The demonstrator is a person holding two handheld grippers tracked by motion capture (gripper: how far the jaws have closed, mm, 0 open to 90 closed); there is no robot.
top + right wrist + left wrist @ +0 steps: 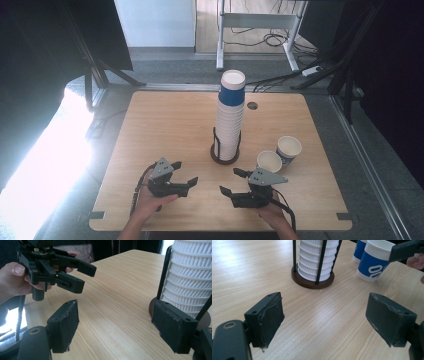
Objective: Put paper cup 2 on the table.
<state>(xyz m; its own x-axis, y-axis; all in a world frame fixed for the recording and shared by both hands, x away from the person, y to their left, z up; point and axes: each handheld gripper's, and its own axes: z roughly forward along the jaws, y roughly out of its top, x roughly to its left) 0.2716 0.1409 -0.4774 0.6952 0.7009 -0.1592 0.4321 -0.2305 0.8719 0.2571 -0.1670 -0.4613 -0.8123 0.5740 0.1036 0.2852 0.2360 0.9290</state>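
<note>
A tall stack of white ribbed paper cups (228, 127) stands in a dark round holder (224, 156) at the table's middle, and its top cup (232, 90) has a blue band. Two loose blue-and-white cups (269, 161) (289, 148) stand upright to the right of it. My left gripper (186, 172) is open over bare wood, front left of the holder. My right gripper (229, 181) is open too, with nothing between its jaws, just in front of the nearer loose cup. The left gripper view has the holder (313, 281) ahead and the loose cups (374, 263) at the upper right.
The wooden table (150, 125) has a round cable hole (252, 105) behind the stack. Strong light falls on the floor to the left. Desk legs and cables (270, 37) lie beyond the far edge. The right gripper view has the left gripper (75, 275) and its hand (12, 277) close by.
</note>
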